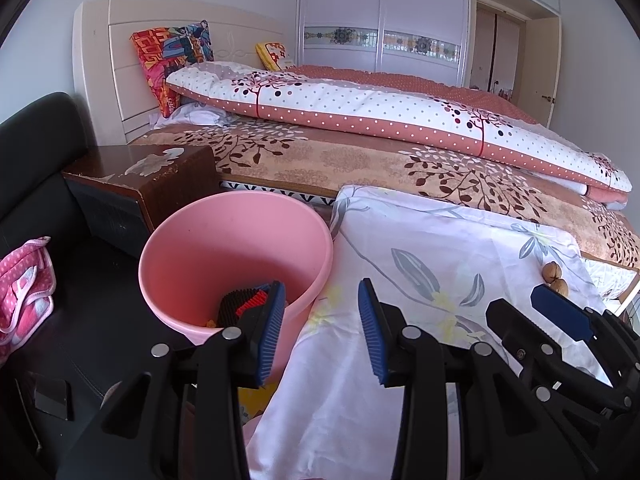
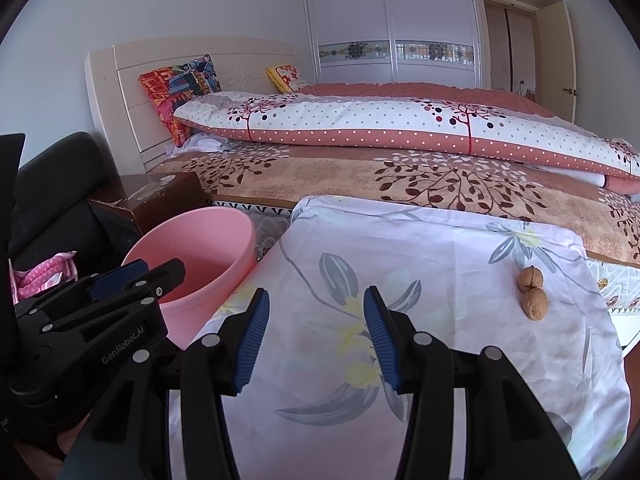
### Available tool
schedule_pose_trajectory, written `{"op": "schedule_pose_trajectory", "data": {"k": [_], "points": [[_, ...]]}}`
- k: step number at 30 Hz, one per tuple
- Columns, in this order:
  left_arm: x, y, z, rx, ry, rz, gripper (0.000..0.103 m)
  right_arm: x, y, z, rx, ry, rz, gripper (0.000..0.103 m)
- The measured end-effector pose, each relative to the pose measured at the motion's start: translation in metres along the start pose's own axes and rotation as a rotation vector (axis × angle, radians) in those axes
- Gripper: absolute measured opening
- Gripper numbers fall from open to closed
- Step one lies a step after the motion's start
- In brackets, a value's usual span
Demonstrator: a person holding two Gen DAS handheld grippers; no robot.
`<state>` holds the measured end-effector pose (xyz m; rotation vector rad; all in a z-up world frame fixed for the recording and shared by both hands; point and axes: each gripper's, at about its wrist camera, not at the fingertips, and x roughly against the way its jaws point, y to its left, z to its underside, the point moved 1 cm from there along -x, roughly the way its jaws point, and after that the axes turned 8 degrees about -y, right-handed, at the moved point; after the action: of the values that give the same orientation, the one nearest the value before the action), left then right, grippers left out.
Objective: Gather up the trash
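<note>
Two walnuts [image 2: 531,292] touch near the flowered cloth's [image 2: 440,248] far right edge: I judge them light, hard, rolling; grip one across its middle. My left hand-held gripper [image 1: 322,332] and right hand-held gripper [image 2: 316,340] hang wide, empty, beside the pink bin [image 1: 224,236].

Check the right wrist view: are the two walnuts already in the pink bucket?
No, both walnuts lie on the floral cloth.

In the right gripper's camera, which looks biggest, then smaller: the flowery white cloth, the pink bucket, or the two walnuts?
1. Flowery white cloth, largest.
2. Pink bucket, partly hidden.
3. Two walnuts, smallest; the pair look about alike.
</note>
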<state>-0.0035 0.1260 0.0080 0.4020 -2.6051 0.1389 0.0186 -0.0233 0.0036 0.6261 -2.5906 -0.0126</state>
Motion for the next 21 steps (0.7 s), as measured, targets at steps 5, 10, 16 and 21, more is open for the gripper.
{"op": "schedule_pose_trajectory", "data": {"k": [5, 10, 16, 21], "points": [[-0.0002, -0.0006, 0.0003, -0.002, 0.001, -0.001, 0.038, 0.0003, -0.0033, 0.0001, -0.008, 0.002, 0.001, 0.049], [-0.0006, -0.0011, 0.0007, -0.005, 0.003, -0.001, 0.038, -0.0007, -0.0059, -0.0001, -0.014, 0.006, 0.000, 0.049], [-0.0027, -0.0030, 0.0027, -0.013, 0.010, -0.002, 0.038, -0.0017, -0.0084, -0.0002, -0.022, 0.010, 0.001, 0.049], [-0.0039, -0.0031, 0.0021, -0.013, 0.014, -0.004, 0.038, -0.0020, -0.0084, -0.0001, -0.020, 0.010, 0.001, 0.049]]}}
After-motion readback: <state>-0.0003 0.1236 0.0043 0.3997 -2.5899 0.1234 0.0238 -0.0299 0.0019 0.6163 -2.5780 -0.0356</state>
